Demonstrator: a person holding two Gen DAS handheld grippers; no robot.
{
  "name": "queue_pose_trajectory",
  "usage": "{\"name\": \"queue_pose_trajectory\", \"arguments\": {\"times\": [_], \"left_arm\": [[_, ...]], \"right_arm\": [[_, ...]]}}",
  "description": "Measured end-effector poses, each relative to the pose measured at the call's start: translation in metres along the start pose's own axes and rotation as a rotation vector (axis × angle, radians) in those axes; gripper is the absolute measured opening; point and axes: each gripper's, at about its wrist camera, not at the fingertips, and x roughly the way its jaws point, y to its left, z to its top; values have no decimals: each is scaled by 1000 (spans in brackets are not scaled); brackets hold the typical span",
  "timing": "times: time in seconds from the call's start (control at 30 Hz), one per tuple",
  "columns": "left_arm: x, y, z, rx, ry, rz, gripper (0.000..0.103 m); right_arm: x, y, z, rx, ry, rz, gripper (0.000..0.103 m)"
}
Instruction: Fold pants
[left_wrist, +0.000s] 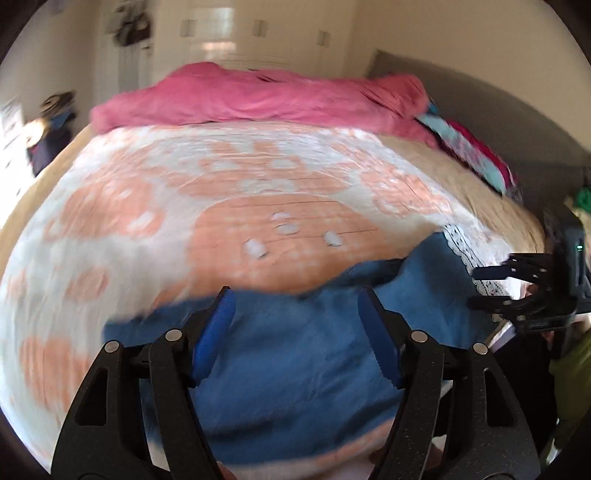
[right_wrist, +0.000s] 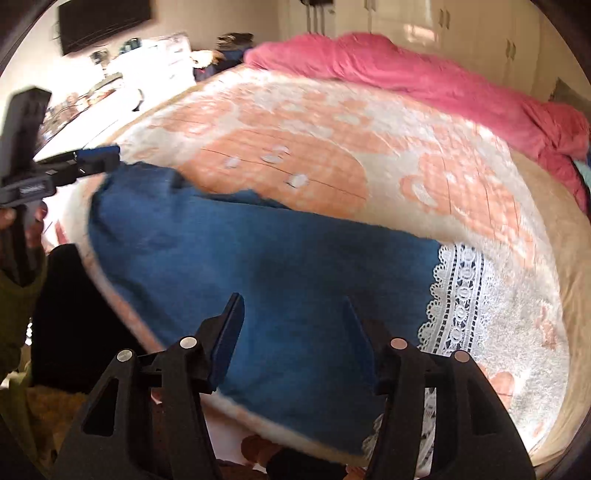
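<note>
Blue pants (right_wrist: 266, 258) flat on the bed's peach/white blanket (right_wrist: 424, 147), near edge

Both grippers wide open w/ nothing held: left gripper (left_wrist: 297, 306) over the plain end, right gripper (right_wrist: 293, 314) near the lace cuff (right_wrist: 458, 295). Pink duvet (left_wrist: 258, 96) bunched at far side

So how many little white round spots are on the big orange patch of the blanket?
4. On the orange patch beyond the blue pants: one far, one just below it, one to its right, one nearer left. More may be blurred.
</note>
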Motion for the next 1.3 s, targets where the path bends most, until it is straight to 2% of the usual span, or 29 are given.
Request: {"name": "queue_pose_trajectory", "arguments": {"times": [0.13,0.17,0.2,0.27,0.3,0.37,0.43,0.5,0.53,0.57,0.7,0.77,0.87,0.97,1.03,1.1,1.13,1.23,1.3], "left_arm": [[48,-18,27,109,120,-29,63],[63,-22,32,139,154,-42,63],[74,-24,33,156,178,-50,63],[95,-26,34,186,241,-94,63],[109,-26,34,189,281,-144,63],[129,-24,31,175,319,-186,61],[138,-22,27,146,333,-223,55],[144,-22,19,135,350,-284,46],[146,-24,16,143,358,-302,45],[148,-28,14,161,361,-300,44],[154,-40,12,197,343,-287,15],[155,-43,11,194,337,-283,8],[146,-38,20,164,277,-247,6],[137,-17,41,69,189,-188,6],[149,-11,43,36,190,-163,6],[168,-14,33,76,217,-68,9],[174,-14,29,82,227,-47,10],[171,-9,34,51,202,-45,17],[161,-4,36,39,157,-40,20]], "right_arm": [[25,-18,-17,71,49,-29,54],[31,-22,-22,81,76,-46,56],[35,-25,-24,85,100,-61,62],[40,-30,-30,109,119,-63,63],[39,-32,-30,117,113,-51,63],[36,-38,-33,143,104,-41,63],[37,-43,-35,154,105,-29,63],[37,-44,-35,155,105,-27,63],[37,-44,-35,159,106,-24,63],[37,-44,-34,161,106,-25,63],[33,-43,-34,178,114,-38,64],[35,-42,-32,176,118,-35,67],[37,-40,-31,170,119,-43,68],[41,-38,-29,165,124,-53,68],[41,-36,-30,158,132,-57,71],[43,-34,-29,152,138,-56,76],[44,-32,-28,146,142,-60,76],[45,-30,-27,143,143,-64,77],[43,-33,-26,159,127,-47,77]]}}
